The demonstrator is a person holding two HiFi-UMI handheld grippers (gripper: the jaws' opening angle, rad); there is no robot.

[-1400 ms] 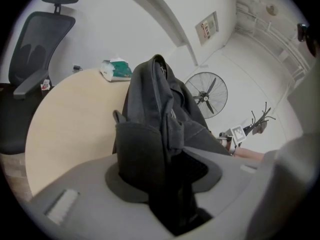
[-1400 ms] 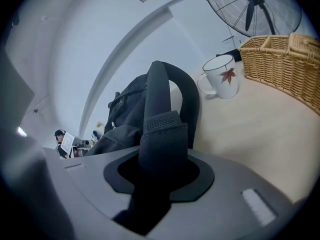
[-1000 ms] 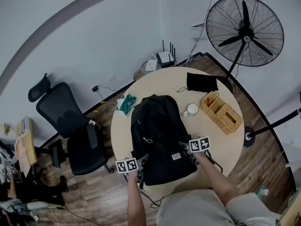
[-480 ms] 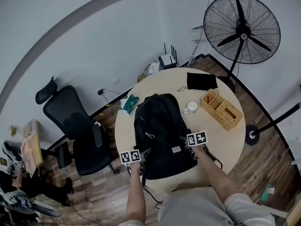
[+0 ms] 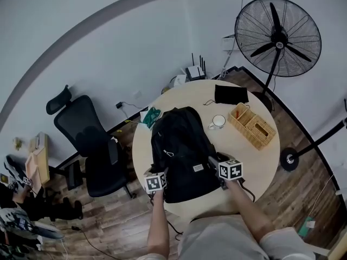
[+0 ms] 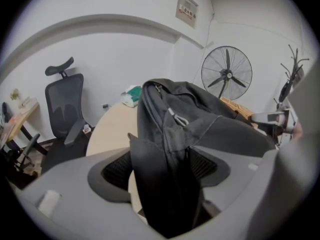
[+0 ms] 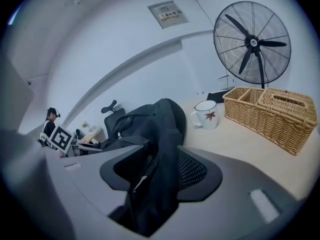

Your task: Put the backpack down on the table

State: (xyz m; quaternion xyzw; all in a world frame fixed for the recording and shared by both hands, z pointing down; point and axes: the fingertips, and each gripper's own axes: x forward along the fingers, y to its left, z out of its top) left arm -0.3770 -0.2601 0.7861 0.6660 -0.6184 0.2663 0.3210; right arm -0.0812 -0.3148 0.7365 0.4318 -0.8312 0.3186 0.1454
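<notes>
A black backpack (image 5: 181, 150) lies flat on the round wooden table (image 5: 260, 158), its bottom end toward the near edge. My left gripper (image 5: 162, 173) is at its near left corner and my right gripper (image 5: 213, 162) at its near right corner. In the left gripper view a fold of backpack fabric (image 6: 165, 184) stands between the jaws of the left gripper (image 6: 162, 170), with both mesh pads showing beside it. In the right gripper view a fold of the backpack (image 7: 150, 184) likewise hangs loose in the right gripper (image 7: 160, 173). Both pairs of jaws have just been opening.
Right of the backpack stand a white mug (image 5: 218, 122) and a wicker basket (image 5: 253, 126). A black pouch (image 5: 231, 93) lies behind them and a green item (image 5: 150, 116) at the far left edge. An office chair (image 5: 87, 140) stands left of the table and a floor fan (image 5: 276, 37) behind it.
Both grippers have risen a little at the backpack's near corners, the left one drawing closer to the bag. The backpack still lies in the same place on the table.
</notes>
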